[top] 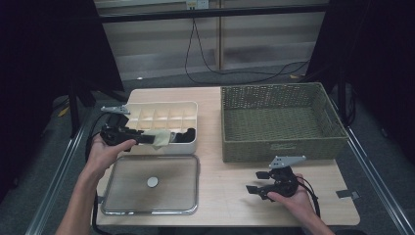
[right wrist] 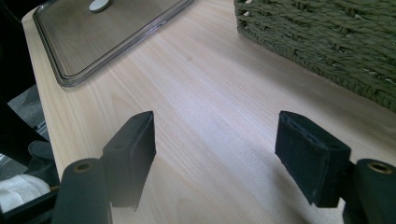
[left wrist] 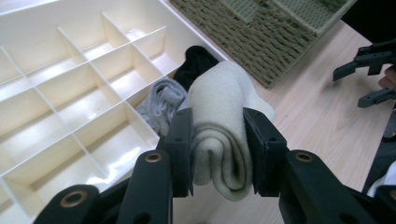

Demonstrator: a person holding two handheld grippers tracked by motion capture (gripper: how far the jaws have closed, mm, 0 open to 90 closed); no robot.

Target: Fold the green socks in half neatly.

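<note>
My left gripper (left wrist: 217,154) is clamped on a rolled cream sock (left wrist: 224,121), its two black pads pressing the roll from both sides with the folded end bulging toward the camera. From the high view, that gripper (top: 147,138) hangs over the near edge of the white divided organiser box (top: 161,105), the cream sock (top: 160,139) held level at its tip. Just beyond the pads lie a grey sock (left wrist: 161,102) and a black sock (left wrist: 196,65), each tucked into a compartment of the organiser box (left wrist: 70,93) along its near row — the other cells in view are bare.

My right gripper (right wrist: 219,158) has its jaws standing apart with nothing between them, held low over the bare wooden table (right wrist: 210,93). In the high view it (top: 258,182) sits well apart from the left one, at the table's near right. Ahead of its jaws is the woven green basket (right wrist: 327,37); off to their left lies the clear lid (right wrist: 107,37) with its round knob (right wrist: 99,4). From above, the lid (top: 150,183) lies flat just in front of the organiser box, and the basket (top: 281,122) stands beside the box.
</note>
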